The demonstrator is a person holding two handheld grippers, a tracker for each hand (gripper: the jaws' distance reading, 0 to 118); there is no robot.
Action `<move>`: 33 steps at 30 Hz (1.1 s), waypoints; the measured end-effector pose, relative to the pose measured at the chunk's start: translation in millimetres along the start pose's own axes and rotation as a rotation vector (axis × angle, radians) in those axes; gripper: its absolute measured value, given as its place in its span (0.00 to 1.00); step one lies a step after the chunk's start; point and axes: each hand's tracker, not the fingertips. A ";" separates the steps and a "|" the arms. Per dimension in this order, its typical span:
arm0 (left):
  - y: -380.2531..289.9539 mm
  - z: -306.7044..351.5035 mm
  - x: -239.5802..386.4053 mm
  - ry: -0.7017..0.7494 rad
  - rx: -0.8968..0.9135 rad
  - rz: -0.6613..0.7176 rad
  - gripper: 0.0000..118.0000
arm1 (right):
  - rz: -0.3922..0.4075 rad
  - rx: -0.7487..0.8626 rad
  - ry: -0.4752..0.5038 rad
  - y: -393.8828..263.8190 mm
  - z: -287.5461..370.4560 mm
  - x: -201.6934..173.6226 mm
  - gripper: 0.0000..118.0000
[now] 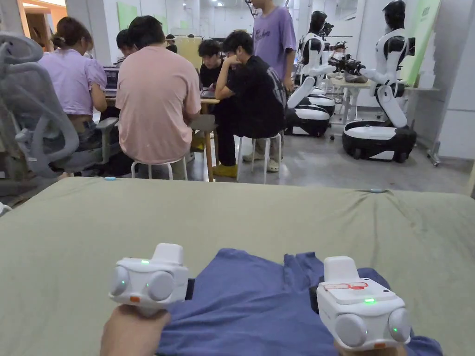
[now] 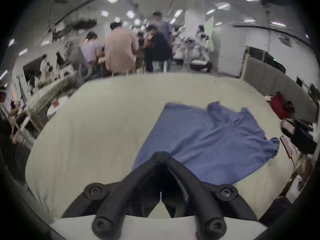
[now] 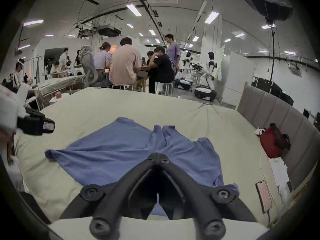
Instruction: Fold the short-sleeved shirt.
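Note:
A blue short-sleeved shirt (image 1: 259, 296) lies spread and somewhat rumpled on a pale green bed sheet (image 1: 232, 218), near its front edge. My left gripper (image 1: 153, 278) is held over the shirt's left edge, its jaws hidden behind its white body. In the left gripper view the left gripper (image 2: 161, 154) has its black jaws closed tip to tip above the shirt (image 2: 216, 139), with no cloth between them. My right gripper (image 1: 357, 306) hovers over the shirt's right part. In its own view the right gripper (image 3: 158, 157) is shut too, with the shirt (image 3: 112, 153) flat beneath it.
A red bag (image 3: 273, 141), a phone (image 3: 264, 196) on a cable and some papers lie along the bed's right side by a grey padded panel (image 3: 277, 108). Beyond the far edge sit several people (image 1: 157, 102) at a table, with an office chair (image 1: 32, 106) and white robots (image 1: 385, 92).

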 end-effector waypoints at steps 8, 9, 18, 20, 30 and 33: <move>-33.0 -28.5 -125.7 -0.050 -0.275 0.258 0.65 | 0.016 -0.068 0.063 -21.7 -23.2 -14.9 0.00; -36.9 -31.4 -130.9 -0.069 -0.298 0.237 0.71 | 0.015 -0.073 0.070 -23.1 -24.2 -15.9 0.00; -64.1 -53.1 -120.6 -0.187 -0.393 0.301 0.72 | 0.020 -0.105 0.068 -29.5 -36.9 -13.8 0.00; -69.6 -63.2 -114.3 -0.201 -0.427 0.293 0.47 | 0.014 -0.115 0.064 -32.5 -38.8 -7.6 0.00; -55.5 -23.6 -90.2 -0.110 -0.214 0.130 0.04 | 0.061 -0.156 -0.056 -19.4 -66.6 67.1 0.00; -53.0 -16.2 -83.7 -0.080 -0.174 0.110 0.04 | 0.079 -0.197 -0.078 -4.2 -104.7 96.5 0.00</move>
